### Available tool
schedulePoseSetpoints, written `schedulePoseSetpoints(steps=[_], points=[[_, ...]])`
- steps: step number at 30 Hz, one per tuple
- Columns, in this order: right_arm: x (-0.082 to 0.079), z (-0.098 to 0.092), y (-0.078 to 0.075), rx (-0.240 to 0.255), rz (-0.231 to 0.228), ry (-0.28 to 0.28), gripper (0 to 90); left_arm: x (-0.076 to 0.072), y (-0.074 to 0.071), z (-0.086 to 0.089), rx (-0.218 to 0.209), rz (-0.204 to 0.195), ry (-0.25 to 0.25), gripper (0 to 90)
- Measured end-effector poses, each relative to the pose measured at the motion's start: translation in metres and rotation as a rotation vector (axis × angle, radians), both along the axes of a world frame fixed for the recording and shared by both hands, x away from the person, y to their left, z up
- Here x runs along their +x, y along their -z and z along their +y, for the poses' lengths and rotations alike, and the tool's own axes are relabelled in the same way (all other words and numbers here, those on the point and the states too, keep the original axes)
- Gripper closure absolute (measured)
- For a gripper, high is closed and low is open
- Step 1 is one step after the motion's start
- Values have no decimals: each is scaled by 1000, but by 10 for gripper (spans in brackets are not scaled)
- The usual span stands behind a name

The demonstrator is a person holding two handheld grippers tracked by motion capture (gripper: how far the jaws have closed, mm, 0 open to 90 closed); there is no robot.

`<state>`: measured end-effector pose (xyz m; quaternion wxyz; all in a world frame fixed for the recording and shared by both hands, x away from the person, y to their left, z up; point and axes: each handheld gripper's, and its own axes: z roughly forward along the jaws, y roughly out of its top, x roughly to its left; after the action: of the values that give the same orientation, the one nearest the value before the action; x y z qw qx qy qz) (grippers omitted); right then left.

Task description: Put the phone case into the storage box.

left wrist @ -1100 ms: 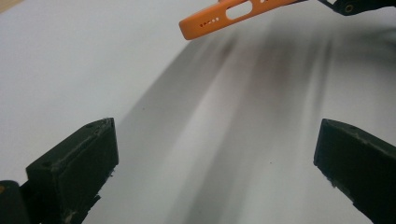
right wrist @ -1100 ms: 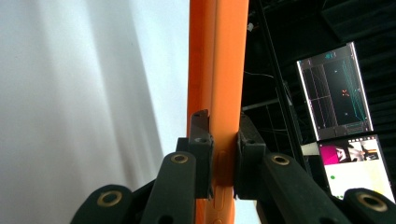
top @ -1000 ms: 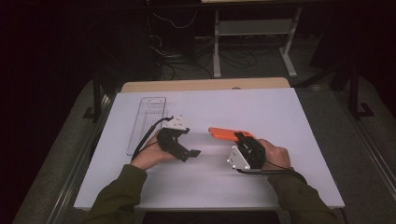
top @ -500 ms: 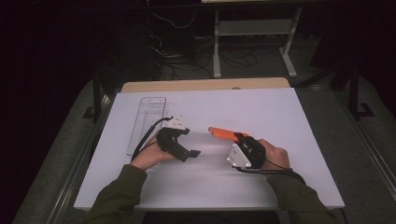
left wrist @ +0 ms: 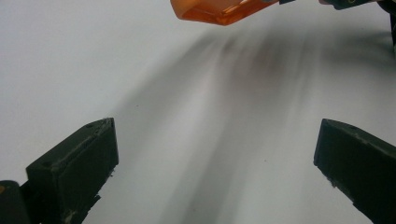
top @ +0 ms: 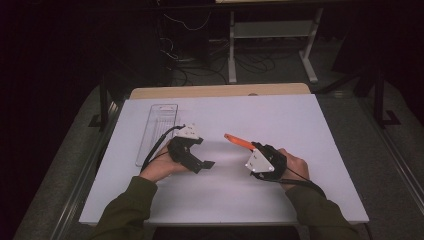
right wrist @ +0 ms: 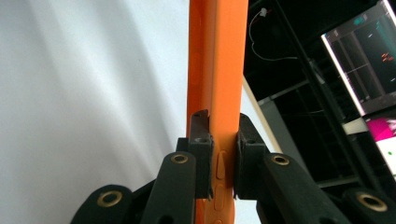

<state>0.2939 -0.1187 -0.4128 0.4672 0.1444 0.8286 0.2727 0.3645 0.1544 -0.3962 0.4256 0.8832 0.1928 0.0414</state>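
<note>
Two hand-held grippers hover over the white worktop (top: 300, 130) in the high view. The right hand-held gripper (top: 256, 149) has tipped its orange case (top: 238, 141) upward since a second ago, so handover looks near; a clear tray (top: 156, 131) lies left.

Left gripper view: the left hand-held gripper (left wrist: 210, 172) is spread wide, the glossy, translucent case end (left wrist: 219, 10) ahead.

Right gripper view: matte black pads (right wrist: 201, 140) pinch the smooth, slim, rectangular case.

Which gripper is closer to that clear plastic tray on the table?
Left. The left gripper sits just beside the clear tray; the right gripper, clamping the orange tool, is farther across.
</note>
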Motion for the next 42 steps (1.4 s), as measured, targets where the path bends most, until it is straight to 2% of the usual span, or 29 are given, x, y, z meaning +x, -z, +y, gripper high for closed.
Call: schedulePoseSetpoints(steps=[11, 14, 21, 28, 29, 35, 42], points=[[6, -5, -4, 89, 87, 8, 792, 0, 0, 0, 4, 0, 1, 0], [8, -7, -5, 126, 107, 14, 792, 0, 0, 0, 1, 6, -4, 0], [11, -9, -6, 248, 178, 32, 792, 1, 0, 1, -16, 25, -16, 0], [17, -14, -9, 373, 245, 44, 792, 0, 0, 0, -8, 22, -19, 0], [17, -14, -9, 399, 268, 55, 792, 0, 0, 0, -10, 21, -19, 0], [19, -17, -9, 480, 317, 74, 792, 1, -1, 1, -4, 16, -16, 0], [22, -21, -9, 544, 372, 84, 792, 0, -1, 0, 0, 10, -20, 0]])
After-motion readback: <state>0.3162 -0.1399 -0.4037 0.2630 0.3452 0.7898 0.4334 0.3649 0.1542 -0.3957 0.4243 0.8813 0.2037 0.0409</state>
